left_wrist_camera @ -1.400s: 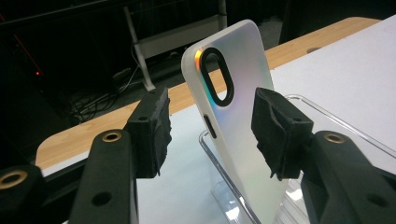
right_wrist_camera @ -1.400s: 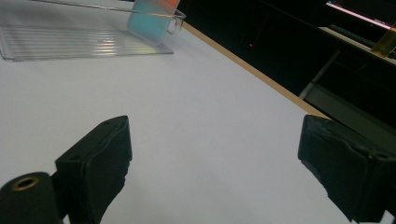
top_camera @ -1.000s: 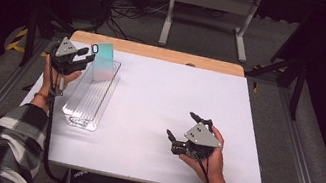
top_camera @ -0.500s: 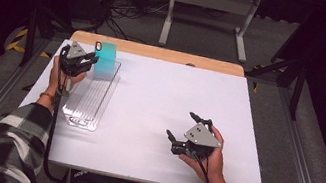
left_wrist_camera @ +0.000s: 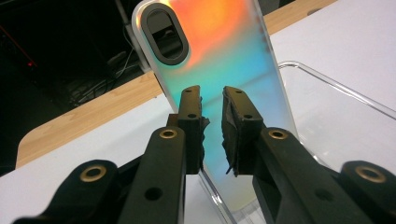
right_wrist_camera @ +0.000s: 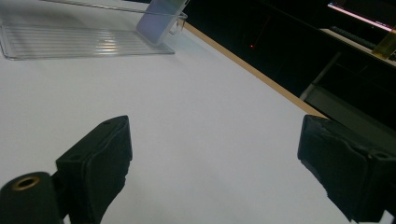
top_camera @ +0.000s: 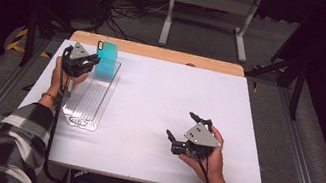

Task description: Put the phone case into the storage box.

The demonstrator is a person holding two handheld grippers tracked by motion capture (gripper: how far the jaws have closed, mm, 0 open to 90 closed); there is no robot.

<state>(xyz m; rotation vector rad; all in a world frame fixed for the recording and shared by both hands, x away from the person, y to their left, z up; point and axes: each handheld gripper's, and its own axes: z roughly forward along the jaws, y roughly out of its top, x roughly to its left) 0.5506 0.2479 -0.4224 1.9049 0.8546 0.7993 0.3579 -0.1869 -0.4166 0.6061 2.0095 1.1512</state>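
The phone case (left_wrist_camera: pixel 219 60) stood upright at the far end of the clear tray (top_camera: pixel 94 97), leaning on its end wall, directly beyond the tips of the left gripper (left_wrist_camera: pixel 212 100). Its jaws had just been closing and were drawn nearly together; whether they pinched the case's lower edge was hard to tell, though nothing showed between the fingertips (left_wrist_camera: pixel 190 99). A good grip probably called for the case's edge seated deep between the pads before lifting. The right gripper (right_wrist_camera: pixel 215 154) rested with jaws spread wide, well apart from the tray.
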